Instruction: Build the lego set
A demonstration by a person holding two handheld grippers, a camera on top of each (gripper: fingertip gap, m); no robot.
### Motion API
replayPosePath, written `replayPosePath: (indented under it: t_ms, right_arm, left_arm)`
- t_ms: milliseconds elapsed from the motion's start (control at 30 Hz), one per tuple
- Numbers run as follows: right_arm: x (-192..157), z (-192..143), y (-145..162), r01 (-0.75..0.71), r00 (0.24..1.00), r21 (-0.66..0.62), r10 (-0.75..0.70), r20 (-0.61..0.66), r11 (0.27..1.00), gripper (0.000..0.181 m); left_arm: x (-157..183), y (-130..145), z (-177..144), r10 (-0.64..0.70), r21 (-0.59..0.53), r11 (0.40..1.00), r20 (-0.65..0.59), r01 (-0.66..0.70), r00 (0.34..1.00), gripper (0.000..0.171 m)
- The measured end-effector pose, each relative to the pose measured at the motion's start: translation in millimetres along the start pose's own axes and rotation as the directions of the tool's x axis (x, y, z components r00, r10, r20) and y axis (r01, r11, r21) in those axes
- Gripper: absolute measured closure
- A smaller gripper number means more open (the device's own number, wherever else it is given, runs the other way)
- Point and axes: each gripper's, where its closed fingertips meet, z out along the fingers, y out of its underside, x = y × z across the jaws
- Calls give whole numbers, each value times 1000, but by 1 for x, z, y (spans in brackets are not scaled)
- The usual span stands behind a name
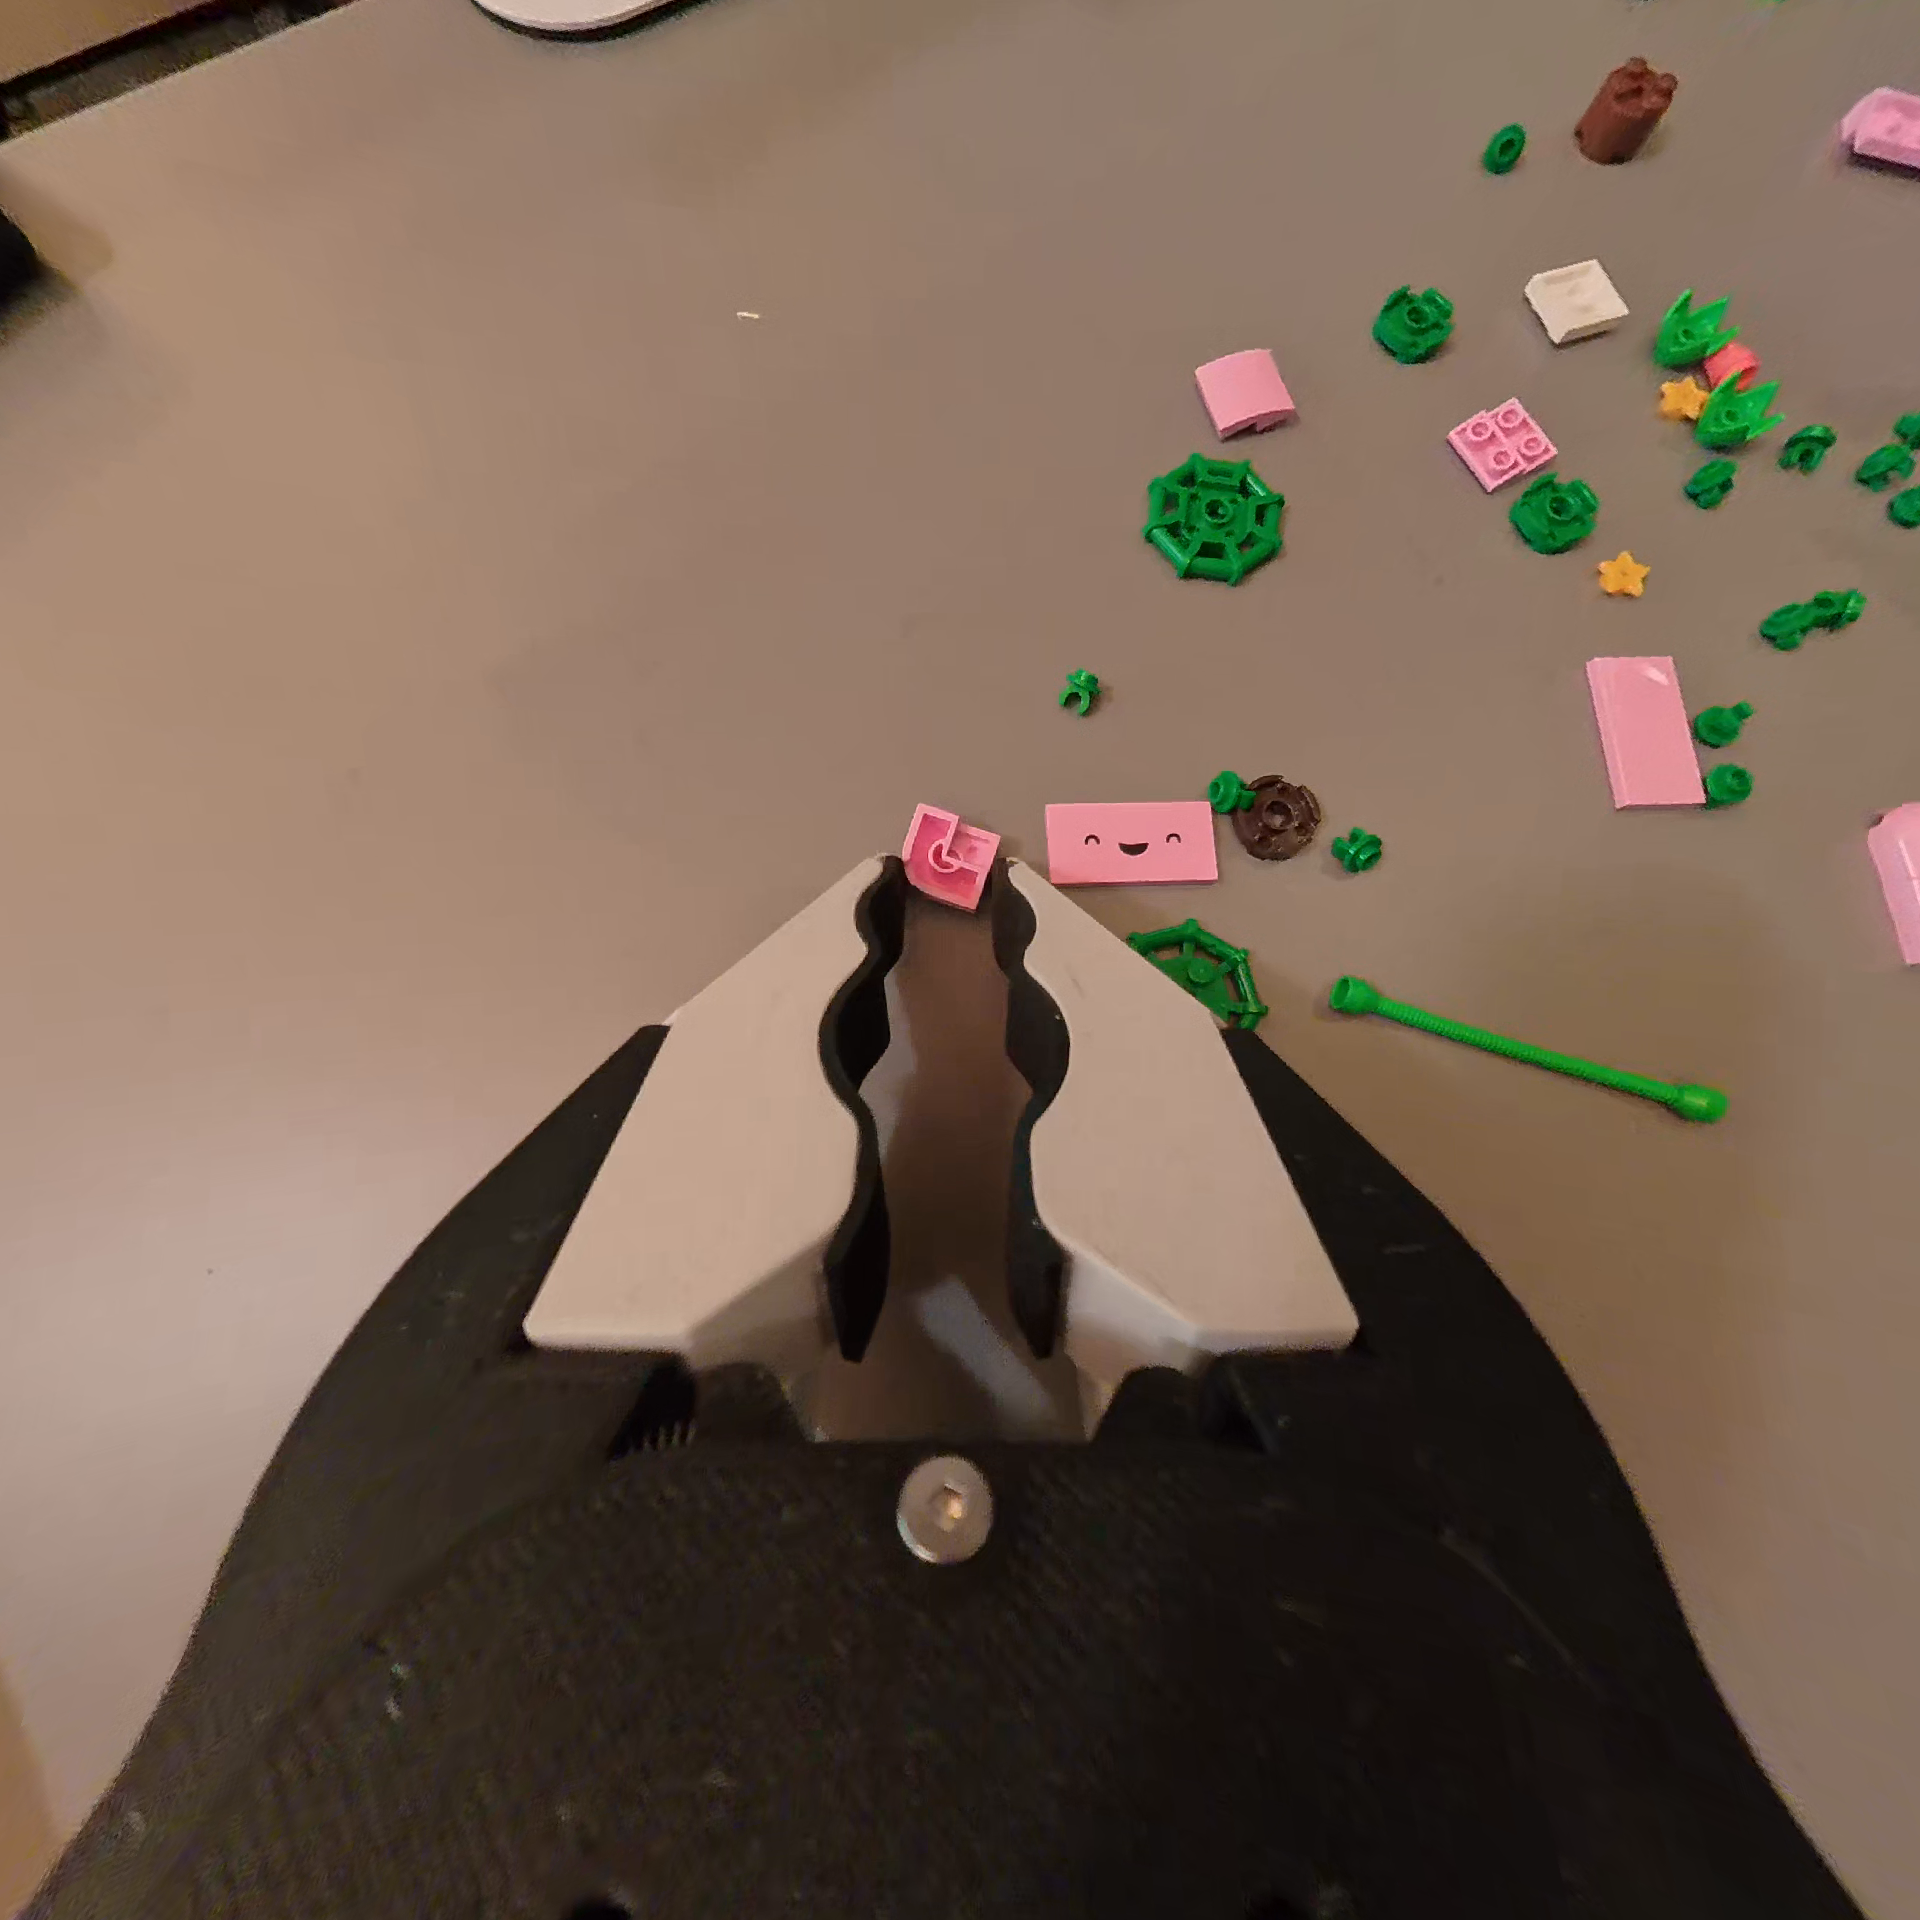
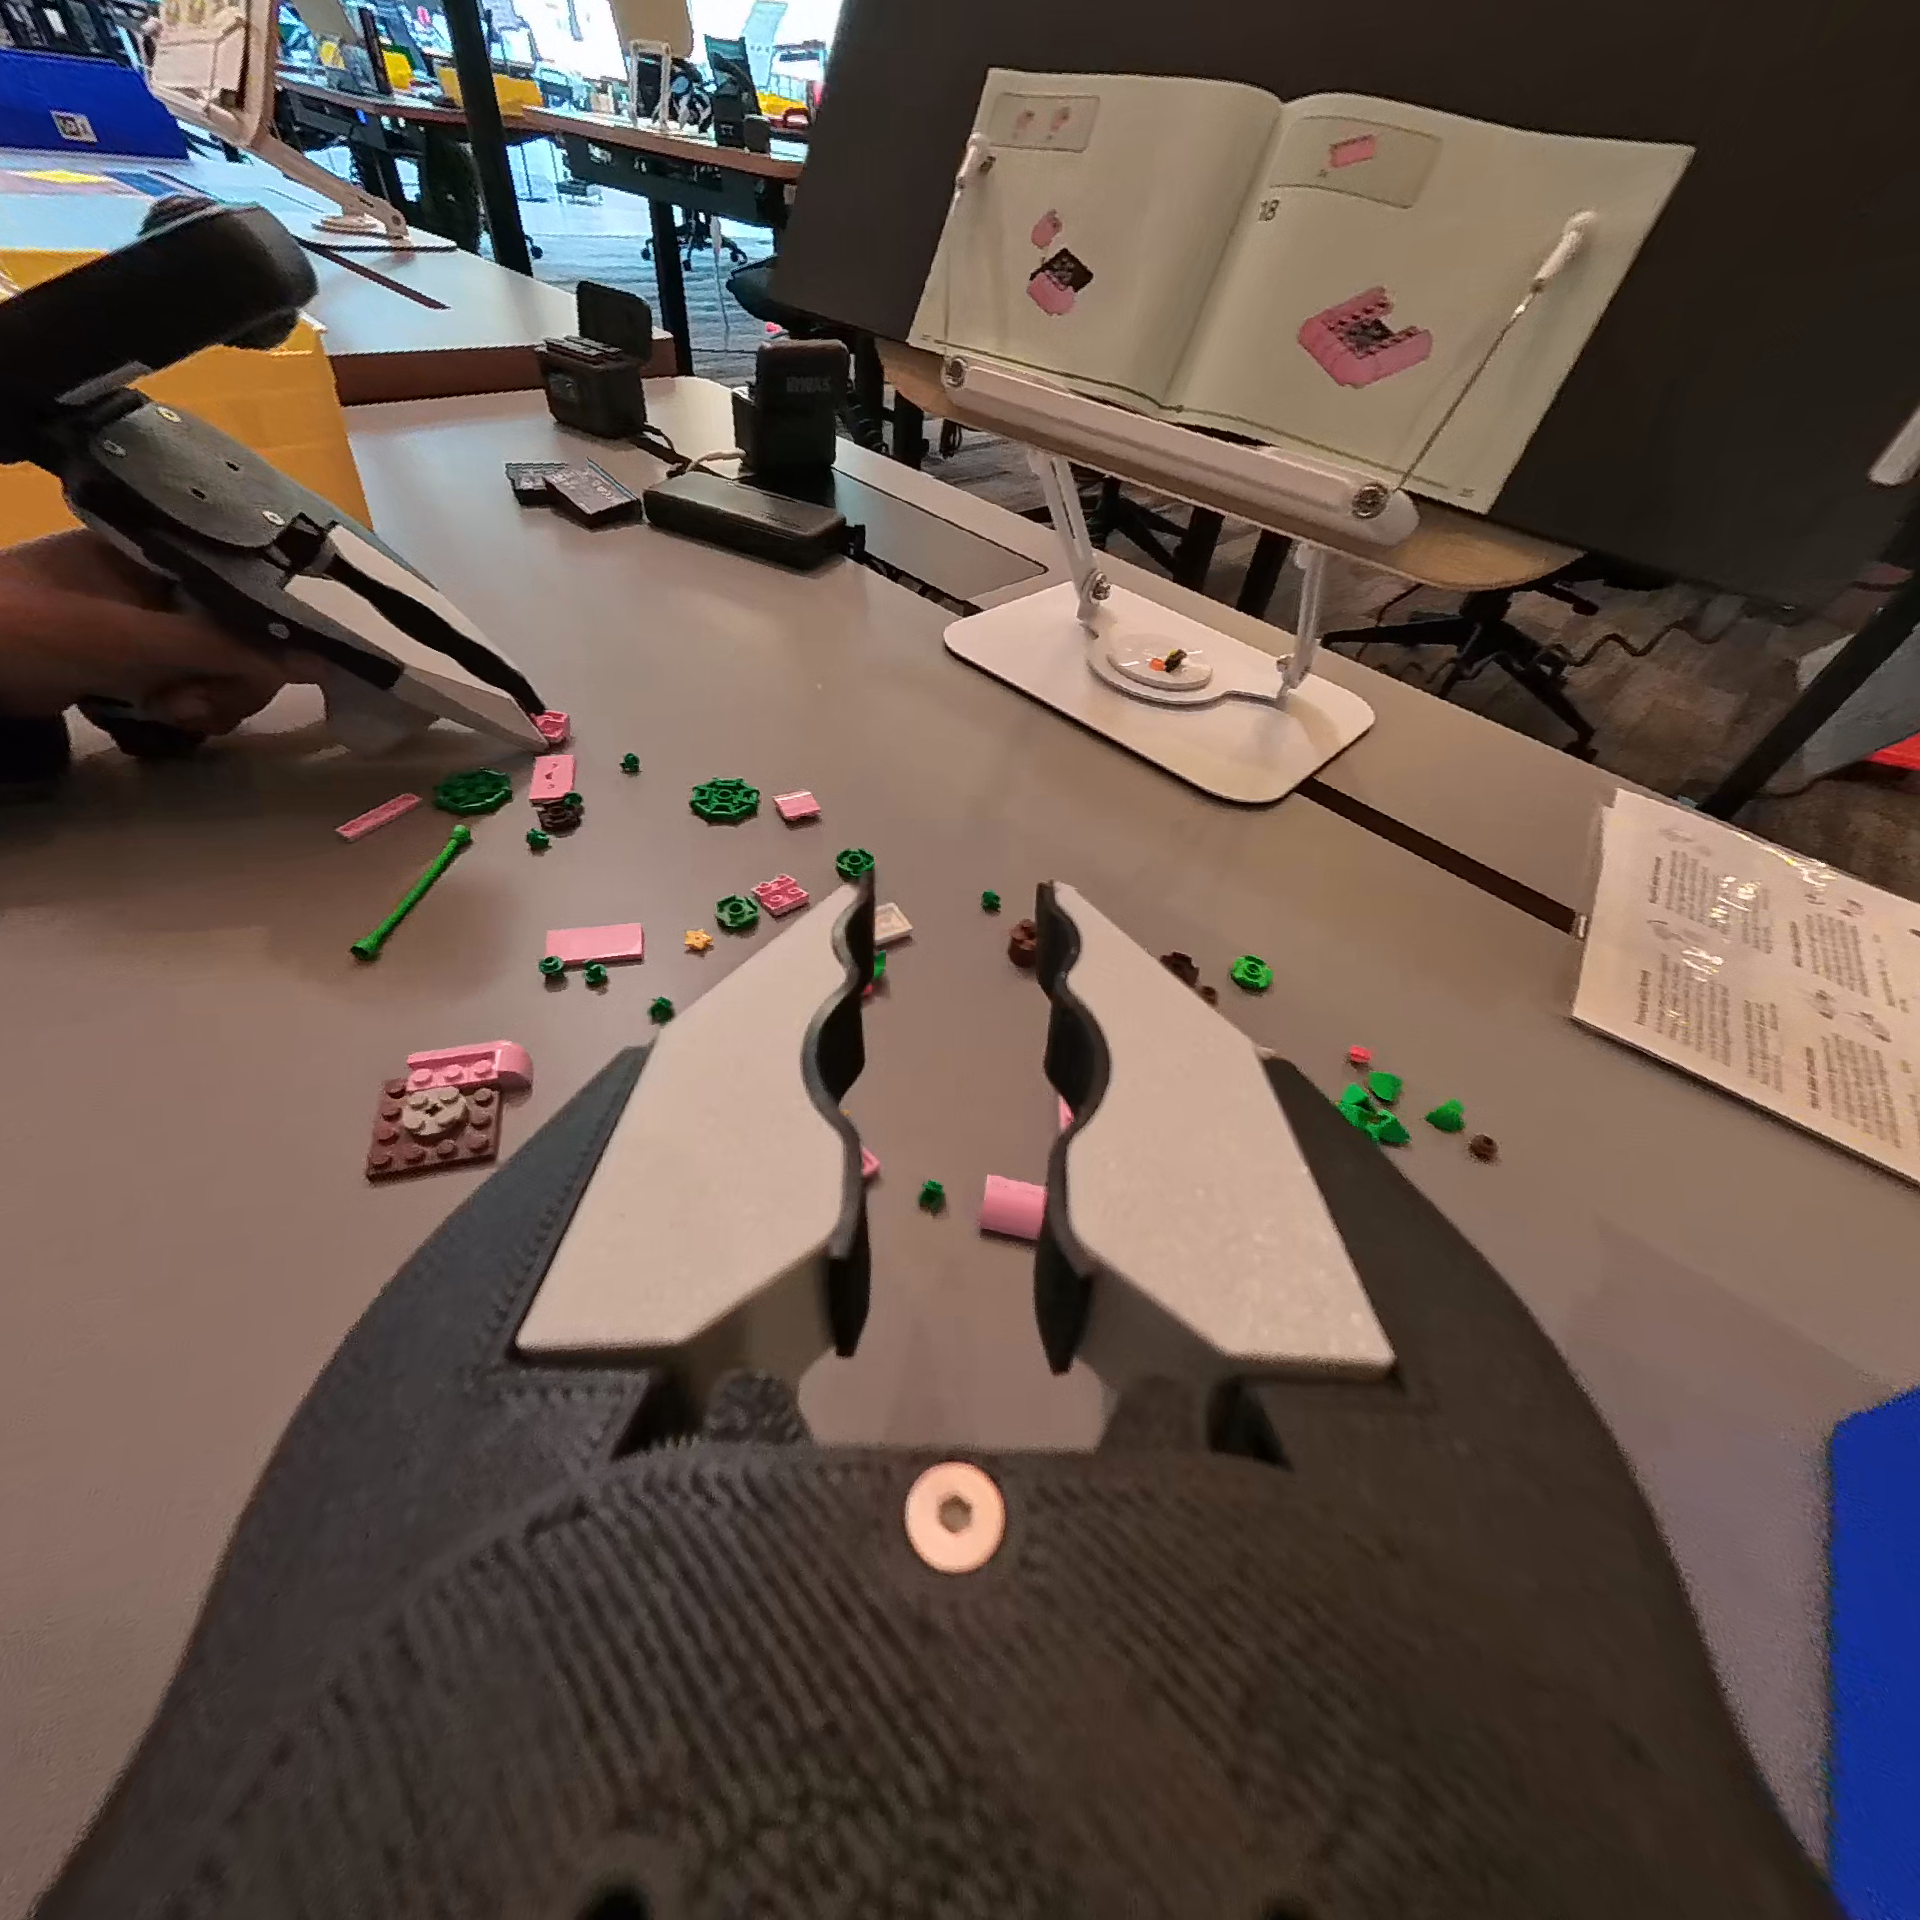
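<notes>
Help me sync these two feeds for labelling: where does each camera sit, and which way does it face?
Left wrist view: on the left claw, looking down at the grey table; its tips pinch a small dark pink Lego piece.
Right wrist view: on the open right claw, facing across the table toward the open instruction booklet; a hand shows.
Shared: left claw, pink piece, long green Lego rod.

Warm, dim indoor light; soft shadows; strong wide-angle bending at edges; bright windows blown out behind; slight blur.
</notes>
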Motion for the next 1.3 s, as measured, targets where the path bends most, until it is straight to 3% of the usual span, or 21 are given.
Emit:
replayPosePath:
  t_ms: [200, 300, 467, 600, 733, 900, 1167, 1300]
  right_arm:
    - [-17, 4, -2, 50, 998, 0, -50, 32, 999, 152]
    - [-43, 5, -8, 119, 987, 37, -122, 104, 992, 150]
    - [-125, -3, -20, 212, 888, 209, -278, 367, 955, 145]
    - [-163, 2, 1, 450, 780, 227, -504, 371, 864, 148]
    - [-181, 5, 16, 622, 673, 239, -666, 322, 745, 160]
    - [-182, 8, 19, 727, 594, 247, -768, 241, 640, 168]
    - [-193, 9, 32, 783, 515, 245, -817, 261, 572, 168]
    - [-197, 9, 39, 802, 481, 247, -833, 273, 544, 179]
  left_arm:
    - [8, -9, -9, 8, 83, 997, -48, -4, 999, 157]
    - [43, -28, -25, 16, 214, 976, -260, 42, 965, 158]
    - [114, -46, -57, 206, 365, 931, -490, -16, 847, 157]
    - [167, -36, -68, 243, 324, 946, -655, -25, 716, 157]
    - [191, -22, -71, 258, 280, 958, -724, -70, 639, 157]
    - [197, -13, -76, 257, 251, 963, -763, -94, 594, 157]
    - [207, -1, -75, 271, 223, 963, -776, -155, 570, 157]
    - [209, 2, -75, 274, 217, 962, -782, -167, 561, 158]
